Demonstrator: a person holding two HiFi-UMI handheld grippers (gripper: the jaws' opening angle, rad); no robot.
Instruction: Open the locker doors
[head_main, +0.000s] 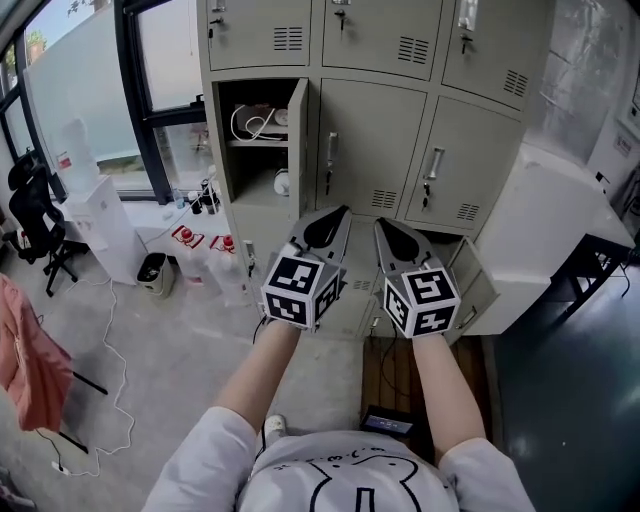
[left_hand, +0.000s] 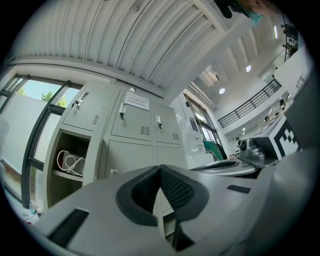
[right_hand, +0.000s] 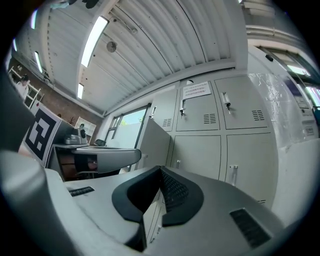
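A bank of grey lockers (head_main: 375, 130) fills the wall ahead. In the middle row, the left door (head_main: 297, 140) stands open on a compartment holding a white cable (head_main: 252, 122). The centre door (head_main: 370, 145) and right door (head_main: 465, 165) are closed, each with a vertical handle. A bottom-row door (head_main: 478, 292) at the right hangs ajar. My left gripper (head_main: 340, 212) and right gripper (head_main: 381, 226) are held side by side in front of the lockers, apart from them. Both are shut with nothing between the pads. In the left gripper view, the left gripper (left_hand: 160, 168) points at the open compartment (left_hand: 70, 162). In the right gripper view, the right gripper (right_hand: 160, 171) faces the closed doors (right_hand: 197, 155).
A large window and a white floor unit (head_main: 95, 215) are at the left, with a black office chair (head_main: 35, 225), a small bin (head_main: 155, 272) and bottles (head_main: 205, 245) on the floor. A white cabinet (head_main: 550, 225) stands to the right of the lockers. A cable (head_main: 115, 400) trails over the floor.
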